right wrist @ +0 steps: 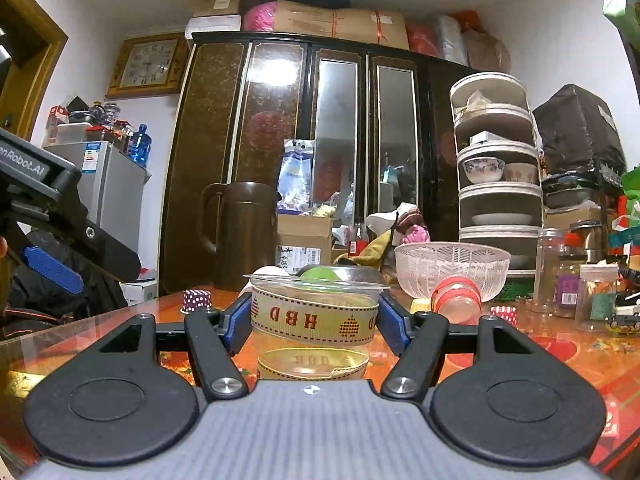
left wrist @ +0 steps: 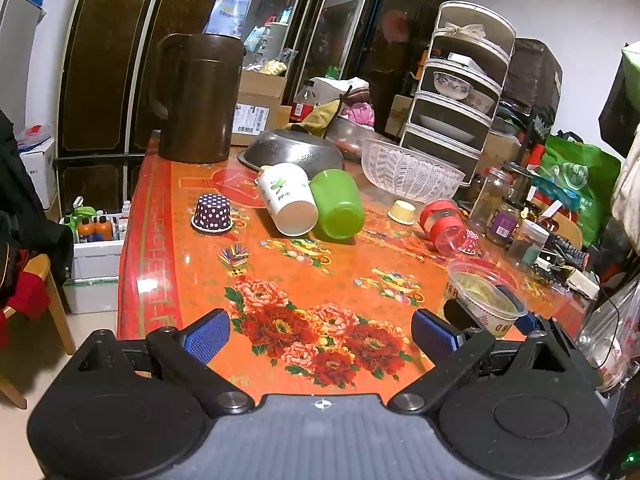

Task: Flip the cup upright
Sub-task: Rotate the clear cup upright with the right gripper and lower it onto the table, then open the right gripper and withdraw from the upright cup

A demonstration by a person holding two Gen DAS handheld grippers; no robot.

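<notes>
- Right tongs: blue pads pressed on both sides of the clear plastic cup with the "HBD" ribbon band. Cup stands upright, mouth up, base at the near right part of the bench.
- Same cup from the left wrist view: upright at the right edge of the frame, a blue pad against its side.
- Left tongs: spread wide, nothing between the pads, hovering over the flowered near end of the bench, well apart from the cup.
- Mid-bench: white paper cup and green cup both on their sides, touching each other.
- Purple dotted cupcake liner sits mouth down, left of them.
- Red-capped jar lies tipped over, right of the green cup.
</notes>
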